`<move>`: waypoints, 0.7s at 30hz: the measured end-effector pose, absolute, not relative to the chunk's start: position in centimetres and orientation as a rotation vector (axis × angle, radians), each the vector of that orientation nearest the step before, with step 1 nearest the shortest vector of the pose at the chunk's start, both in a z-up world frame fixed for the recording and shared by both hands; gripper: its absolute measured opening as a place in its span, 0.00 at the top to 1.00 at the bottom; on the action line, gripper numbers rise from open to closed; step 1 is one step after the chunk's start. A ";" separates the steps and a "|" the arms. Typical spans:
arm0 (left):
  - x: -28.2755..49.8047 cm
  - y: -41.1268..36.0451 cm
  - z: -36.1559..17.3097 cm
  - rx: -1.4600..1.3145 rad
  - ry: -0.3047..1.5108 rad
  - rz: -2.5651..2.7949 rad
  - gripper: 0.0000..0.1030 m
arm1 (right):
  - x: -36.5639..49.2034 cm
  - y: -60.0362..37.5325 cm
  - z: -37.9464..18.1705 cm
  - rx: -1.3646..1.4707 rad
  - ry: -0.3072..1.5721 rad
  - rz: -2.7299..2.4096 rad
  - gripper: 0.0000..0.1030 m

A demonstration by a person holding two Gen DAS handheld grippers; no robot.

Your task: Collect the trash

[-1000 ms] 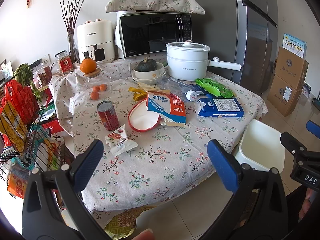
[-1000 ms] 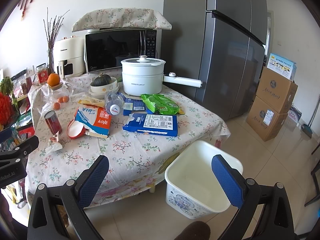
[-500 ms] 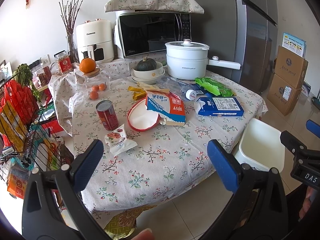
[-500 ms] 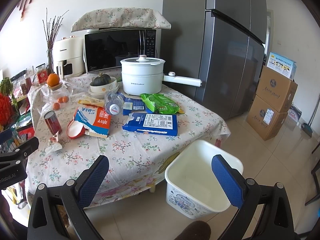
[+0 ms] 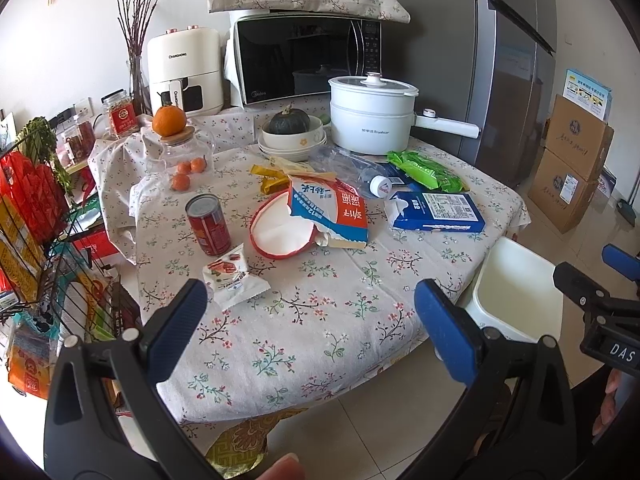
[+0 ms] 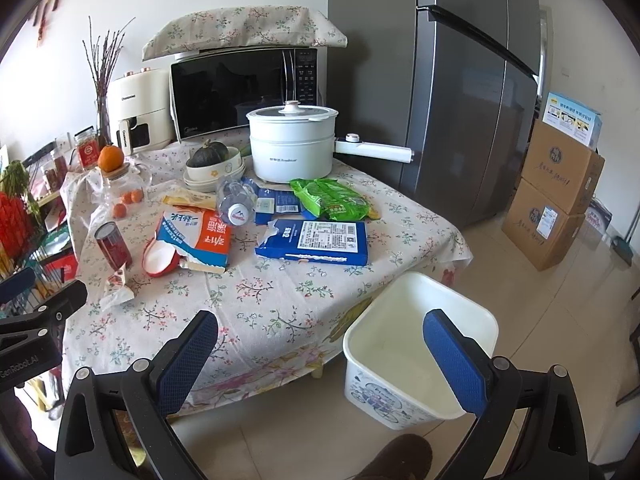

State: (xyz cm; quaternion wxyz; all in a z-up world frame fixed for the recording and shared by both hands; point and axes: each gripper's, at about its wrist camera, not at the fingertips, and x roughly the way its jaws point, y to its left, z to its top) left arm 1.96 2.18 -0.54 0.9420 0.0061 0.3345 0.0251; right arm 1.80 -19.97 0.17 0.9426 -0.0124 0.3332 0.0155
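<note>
Trash lies on a table with a floral cloth (image 5: 320, 320): a small snack wrapper (image 5: 232, 278), a red can (image 5: 209, 225), a torn white and blue carton (image 5: 330, 210) over a red-rimmed lid (image 5: 280, 236), a blue box (image 5: 436, 212), a green bag (image 5: 426, 170) and a plastic bottle (image 5: 360, 174). A white bin (image 6: 416, 348) stands on the floor at the table's right corner. My left gripper (image 5: 310, 328) is open and empty, short of the table's front edge. My right gripper (image 6: 320, 354) is open and empty, above the floor by the bin.
A white pot (image 5: 372, 114), a bowl with a squash (image 5: 290, 136), a microwave (image 5: 304, 62), an air fryer (image 5: 184, 70) and a jar with oranges (image 5: 180, 152) stand at the back. A wire rack (image 5: 36, 240) is left, a fridge (image 6: 460, 92) and cardboard boxes (image 6: 552, 196) right.
Both views have barely shifted. Both grippers stay open and empty, and nothing on the table has moved.
</note>
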 end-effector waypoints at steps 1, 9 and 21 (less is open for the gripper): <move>2.1 2.3 -0.5 0.012 0.685 0.047 0.00 | 1.9 -19.9 0.3 -0.029 0.682 0.039 0.00; 3.5 3.3 -0.5 -0.015 0.739 -0.024 0.00 | 4.4 -19.8 1.6 -0.059 0.729 0.084 0.00; 10.3 9.0 -1.2 -0.091 0.895 -0.105 0.00 | 15.3 -18.9 2.3 -0.044 0.959 0.229 0.00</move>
